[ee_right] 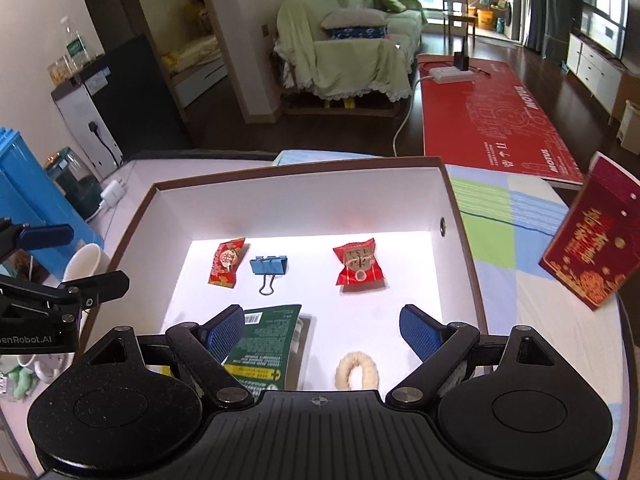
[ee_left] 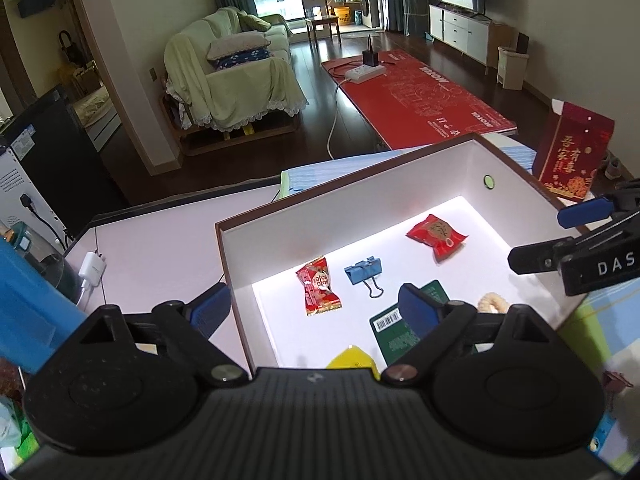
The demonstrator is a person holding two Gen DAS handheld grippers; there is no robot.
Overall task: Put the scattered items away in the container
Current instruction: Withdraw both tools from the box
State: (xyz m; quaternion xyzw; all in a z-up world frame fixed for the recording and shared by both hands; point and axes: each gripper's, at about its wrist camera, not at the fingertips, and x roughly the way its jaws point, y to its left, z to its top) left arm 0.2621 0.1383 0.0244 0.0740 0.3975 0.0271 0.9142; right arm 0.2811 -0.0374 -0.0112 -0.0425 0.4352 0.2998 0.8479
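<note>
— Where's the brown-rimmed white cardboard box (ee_right: 460, 216)?
— On the table, holding sweets, a blue binder clip (ee_right: 269, 266) and a green packet (ee_right: 266, 344); mid-floor bare.
— The grippers?
— Left gripper (ee_left: 316, 312) straddles the left wall, right gripper (ee_right: 322, 330) hangs inside; both spread wide, empty.

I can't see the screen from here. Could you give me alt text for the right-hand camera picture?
An open right gripper hovers over a white-lined box holding two red snack packets, a blue binder clip, a green packet and a cream fabric ring; a living room lies beyond.
</note>
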